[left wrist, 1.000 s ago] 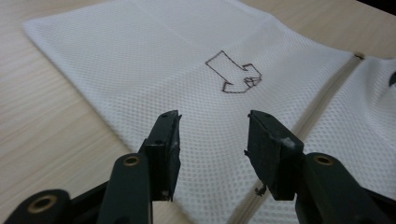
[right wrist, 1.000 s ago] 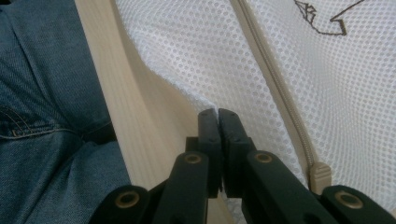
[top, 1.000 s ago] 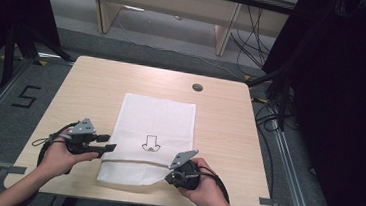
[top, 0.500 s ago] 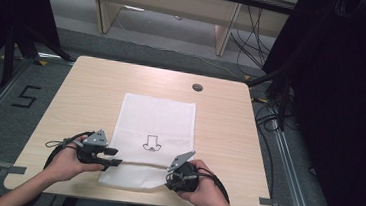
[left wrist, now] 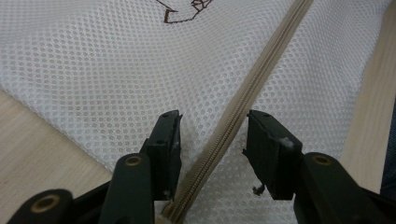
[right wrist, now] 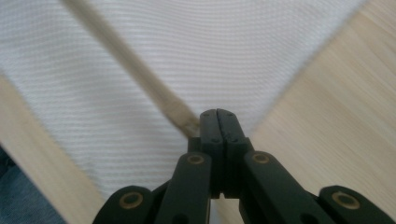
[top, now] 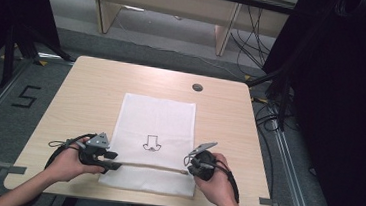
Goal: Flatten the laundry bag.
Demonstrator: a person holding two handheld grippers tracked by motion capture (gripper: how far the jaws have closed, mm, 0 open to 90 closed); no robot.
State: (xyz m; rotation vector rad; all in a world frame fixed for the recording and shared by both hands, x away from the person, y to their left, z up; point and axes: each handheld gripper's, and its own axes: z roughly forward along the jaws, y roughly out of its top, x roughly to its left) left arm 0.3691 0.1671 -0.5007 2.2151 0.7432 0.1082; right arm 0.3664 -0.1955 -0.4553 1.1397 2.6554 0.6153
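Mesh bag [top: 153,145] lies flat mid-tabletop [top: 92,90]. My right gripper [right wrist: 217,113] is clamped tight at the zipper [top: 145,167] end, probably anchoring it, while my left gripper [left wrist: 212,135] sits wide open straddling the zipper's other end, holding nothing.

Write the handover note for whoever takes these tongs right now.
Left tongs: open, jaws either side of the beige zipper at its left end, not yet closed on it.
Right tongs: shut at the zipper's right end; whether they pinch the pull cannot be told.
The white mesh laundry bag lies flat on the light wooden table.
Left: close the left tongs, then probably work the zipper.
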